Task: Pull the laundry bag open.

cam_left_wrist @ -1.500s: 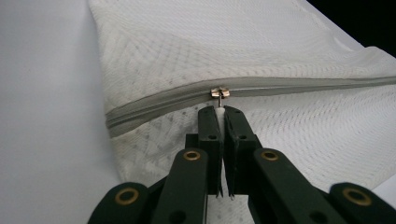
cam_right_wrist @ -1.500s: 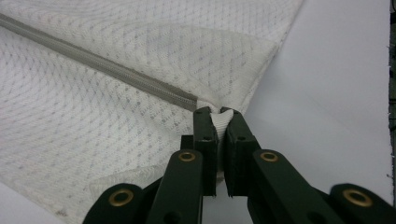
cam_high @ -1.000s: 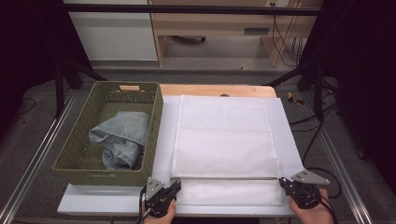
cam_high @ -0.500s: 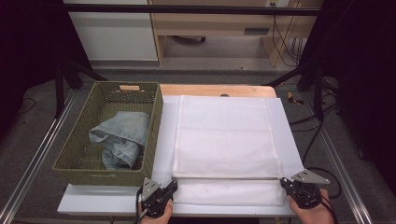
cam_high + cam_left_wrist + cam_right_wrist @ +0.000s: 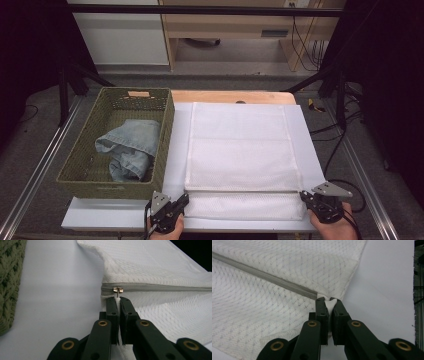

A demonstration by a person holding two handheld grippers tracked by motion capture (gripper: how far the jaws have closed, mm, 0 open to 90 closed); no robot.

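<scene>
Fingers, left gripper (image 5: 117, 301): pinched on zipper pull (image 5: 117, 290) at near-left end of zipper (image 5: 162, 287). Fingers, right gripper (image 5: 329, 302): pinched on fabric at zipper's opposite end, bag's near-right corner. Item: white mesh laundry bag (image 5: 242, 150), flat on white worktop (image 5: 177, 135), zipper shut along near edge. Beside it: green woven basket (image 5: 165, 130) holding jeans (image 5: 130, 147). Step judged: bag anchored, unzipping about to start. Next move calls for drawing the pull toward the right gripper while that corner holds taut
</scene>
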